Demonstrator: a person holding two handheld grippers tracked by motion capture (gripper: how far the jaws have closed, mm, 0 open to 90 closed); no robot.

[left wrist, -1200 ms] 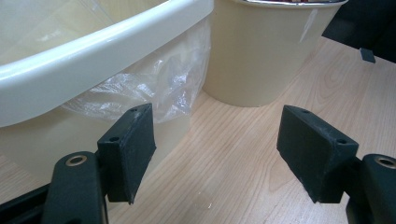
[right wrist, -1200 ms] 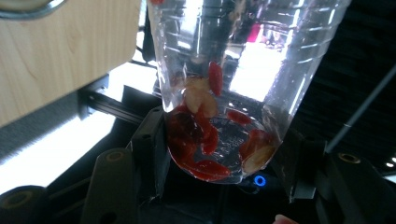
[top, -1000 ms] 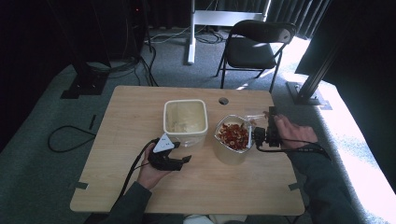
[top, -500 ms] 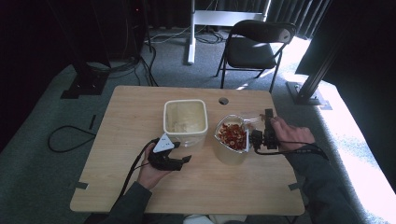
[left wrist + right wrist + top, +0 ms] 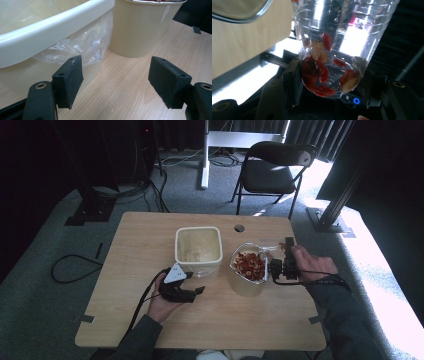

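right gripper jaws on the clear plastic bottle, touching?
Touching. In the right gripper view the clear plastic bottle with red pieces inside sits clamped between the right gripper jaws, both pressed against its sides.

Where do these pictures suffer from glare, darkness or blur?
High view: sunlight washes out the floor at right, the back is dark, the table evenly lit. Right gripper view: strong backlight glares through the clear bottle; the right gripper is in shadow. Left gripper view: soft, even light; the white container is slightly blurred up close.
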